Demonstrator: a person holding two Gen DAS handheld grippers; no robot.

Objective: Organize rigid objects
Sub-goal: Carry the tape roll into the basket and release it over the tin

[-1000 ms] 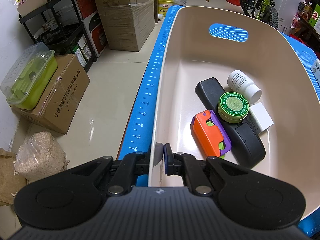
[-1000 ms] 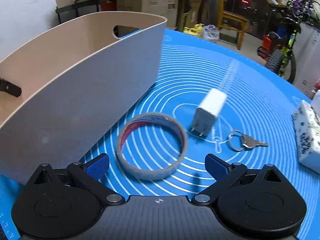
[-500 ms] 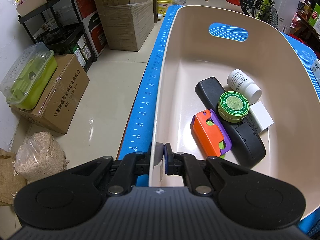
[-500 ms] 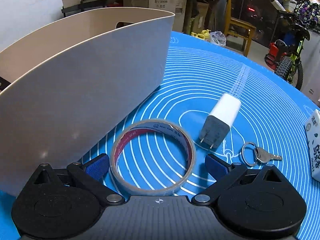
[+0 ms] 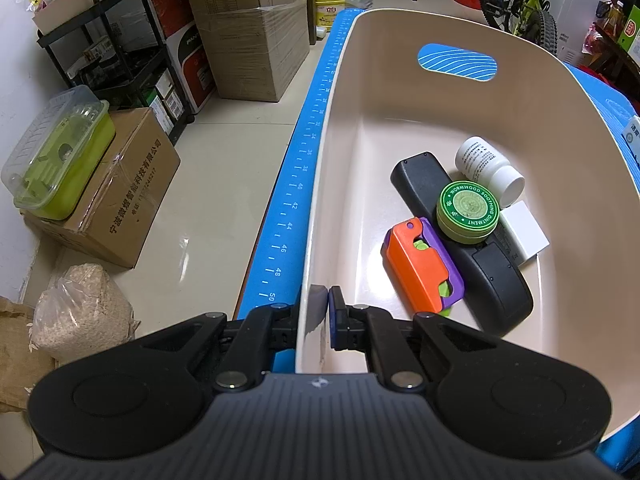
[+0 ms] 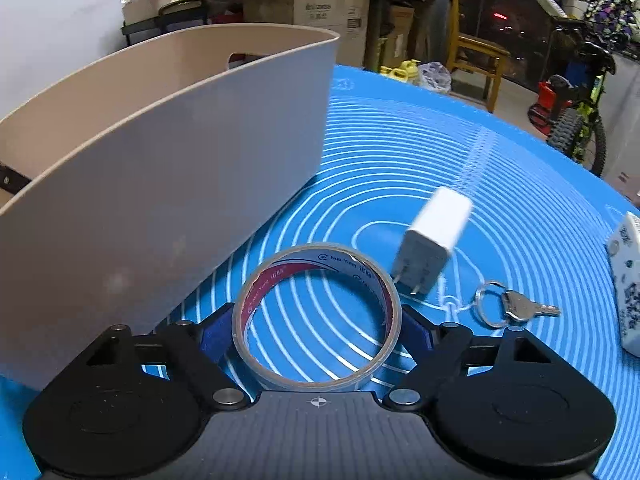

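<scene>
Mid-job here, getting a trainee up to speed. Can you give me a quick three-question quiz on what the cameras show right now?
1. True or false: the key lies inside the bin.
2. What is the left claw clamped on? A) the bin's wall B) the roll of tape C) the charger
3. What sits on top of the remote in the bin?

Key: 1 false, it lies on the blue mat; 2 A; 3 the green tin.

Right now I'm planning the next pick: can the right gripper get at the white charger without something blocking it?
Probably not yet: the right gripper has just been closing around the tape roll. The white charger lies beyond the roll on the blue mat.
</scene>
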